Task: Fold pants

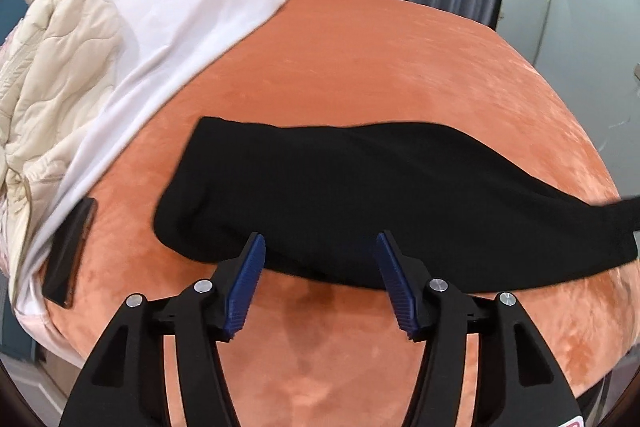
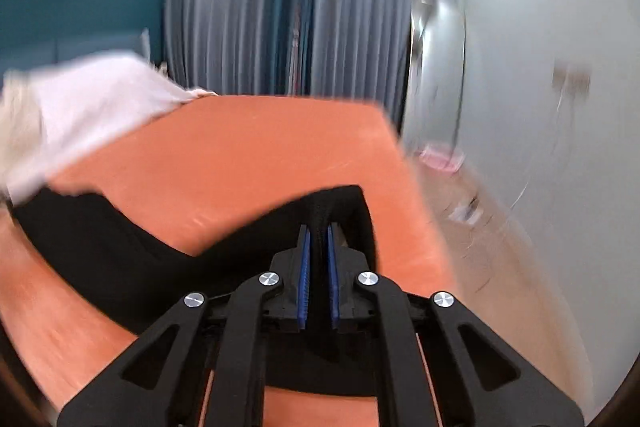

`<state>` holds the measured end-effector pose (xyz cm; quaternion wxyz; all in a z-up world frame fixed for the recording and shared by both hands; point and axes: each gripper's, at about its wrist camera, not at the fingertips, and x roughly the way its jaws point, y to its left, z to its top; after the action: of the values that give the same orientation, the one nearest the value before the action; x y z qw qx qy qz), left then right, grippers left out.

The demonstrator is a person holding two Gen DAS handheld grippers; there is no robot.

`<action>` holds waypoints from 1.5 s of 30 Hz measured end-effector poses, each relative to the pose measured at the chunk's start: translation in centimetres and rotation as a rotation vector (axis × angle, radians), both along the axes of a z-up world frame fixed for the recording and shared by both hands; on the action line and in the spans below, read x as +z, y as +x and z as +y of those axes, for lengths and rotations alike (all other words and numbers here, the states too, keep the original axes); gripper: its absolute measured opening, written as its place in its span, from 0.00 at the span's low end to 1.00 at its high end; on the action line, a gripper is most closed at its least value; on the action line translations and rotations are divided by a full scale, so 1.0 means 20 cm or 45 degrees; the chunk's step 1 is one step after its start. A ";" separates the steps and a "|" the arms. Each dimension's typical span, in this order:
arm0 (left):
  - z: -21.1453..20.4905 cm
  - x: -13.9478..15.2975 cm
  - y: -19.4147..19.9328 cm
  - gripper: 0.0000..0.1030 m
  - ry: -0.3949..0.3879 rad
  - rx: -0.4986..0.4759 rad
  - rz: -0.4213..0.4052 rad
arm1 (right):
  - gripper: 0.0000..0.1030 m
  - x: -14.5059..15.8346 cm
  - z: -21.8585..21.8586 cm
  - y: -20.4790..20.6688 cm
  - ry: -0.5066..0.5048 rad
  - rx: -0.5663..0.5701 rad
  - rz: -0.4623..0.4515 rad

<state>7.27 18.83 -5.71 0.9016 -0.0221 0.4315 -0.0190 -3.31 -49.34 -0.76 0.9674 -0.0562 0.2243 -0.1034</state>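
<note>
Black pants (image 1: 340, 187) lie folded lengthwise across an orange bed cover (image 1: 360, 67). My left gripper (image 1: 320, 247) is open, its blue pads apart just above the pants' near edge, holding nothing. In the right wrist view my right gripper (image 2: 319, 227) is shut on one end of the pants (image 2: 120, 251), with bunched black fabric pinched between its blue pads and lifted off the bed (image 2: 240, 147). The rest of the pants trails away to the left. The right wrist view is blurred.
A white sheet (image 1: 168, 27) and a cream quilted jacket (image 1: 52, 67) lie at the bed's left. A dark phone (image 1: 70, 251) lies by the sheet's edge. Grey curtains (image 2: 280, 7) hang behind; the bed's right edge drops to a wooden floor (image 2: 500, 247).
</note>
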 end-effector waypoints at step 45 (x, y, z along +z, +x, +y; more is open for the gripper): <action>-0.39 -0.20 -0.04 0.65 -0.055 -0.058 0.126 | 0.39 -0.41 -0.50 0.29 0.839 -0.125 0.501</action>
<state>6.44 10.95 -9.75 0.8778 -0.0326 0.4755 -0.0476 2.45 -59.30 -9.00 0.8660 0.2496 0.4293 -0.0593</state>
